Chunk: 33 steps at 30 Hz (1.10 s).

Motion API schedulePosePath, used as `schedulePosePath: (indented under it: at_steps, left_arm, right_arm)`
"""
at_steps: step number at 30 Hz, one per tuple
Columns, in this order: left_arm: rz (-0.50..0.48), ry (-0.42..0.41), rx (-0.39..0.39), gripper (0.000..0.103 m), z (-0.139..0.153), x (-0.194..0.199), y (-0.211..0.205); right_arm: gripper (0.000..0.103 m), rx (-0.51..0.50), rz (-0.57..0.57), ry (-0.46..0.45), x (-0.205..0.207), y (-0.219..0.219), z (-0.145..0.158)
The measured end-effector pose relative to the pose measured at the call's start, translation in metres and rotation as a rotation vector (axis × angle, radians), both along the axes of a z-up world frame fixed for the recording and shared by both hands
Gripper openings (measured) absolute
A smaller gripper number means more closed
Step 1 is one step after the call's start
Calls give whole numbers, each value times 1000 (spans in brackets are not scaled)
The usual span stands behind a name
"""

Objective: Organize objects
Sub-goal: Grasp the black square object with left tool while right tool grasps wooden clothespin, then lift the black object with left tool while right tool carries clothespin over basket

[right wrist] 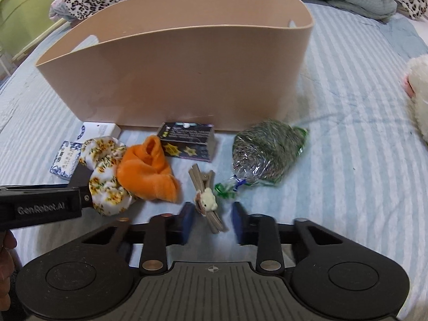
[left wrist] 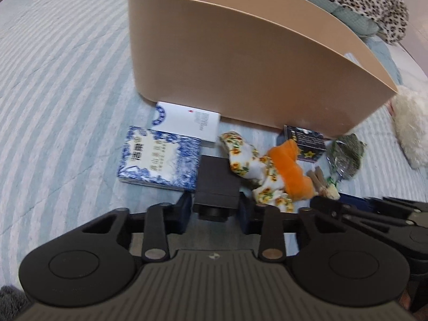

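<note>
Left wrist view shows the left gripper (left wrist: pixel 216 208) with its fingers clenched on a matte black rectangular box (left wrist: pixel 218 180), held beside a blue-and-white patterned book (left wrist: pixel 160 157) on the striped pale-blue bed (left wrist: pixel 61 101). Right wrist view shows the right gripper (right wrist: pixel 211 220) released, fingers either side of a bundle of brown sticks with a small cream bear (right wrist: pixel 207 202). A tall beige plastic bin (right wrist: pixel 182 80) stands behind.

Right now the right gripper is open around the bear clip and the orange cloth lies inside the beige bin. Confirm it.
Not quite: the orange cloth lies on the striped bedcover in front of the beige bin, not inside it, as the right wrist view shows. The right gripper is indeed open around the bear clip.
</note>
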<state>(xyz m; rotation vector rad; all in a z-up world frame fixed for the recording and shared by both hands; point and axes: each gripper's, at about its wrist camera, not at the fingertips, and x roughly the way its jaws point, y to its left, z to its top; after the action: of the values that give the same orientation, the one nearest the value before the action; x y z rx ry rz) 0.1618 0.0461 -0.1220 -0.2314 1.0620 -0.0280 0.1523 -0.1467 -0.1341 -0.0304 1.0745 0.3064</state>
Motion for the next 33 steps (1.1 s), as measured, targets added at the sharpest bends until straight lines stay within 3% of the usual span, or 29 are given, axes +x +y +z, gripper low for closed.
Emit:
schedulePosePath:
  at_steps: [2, 11, 19, 33]
  left_arm:
    - [-21, -9, 8, 34, 1, 0, -2]
    - [-43, -14, 0, 34, -1, -7, -12]
    - [7, -37, 40, 34, 24, -39, 4]
    - [54, -243, 68, 34, 107, -39, 27]
  right_arm:
    - [8, 8, 10, 3, -2, 1, 0]
    - [8, 37, 20, 13, -10, -3, 11]
    - [8, 65, 17, -32, -16, -15, 40]
    - [8, 87, 8, -225, -1, -40, 106]
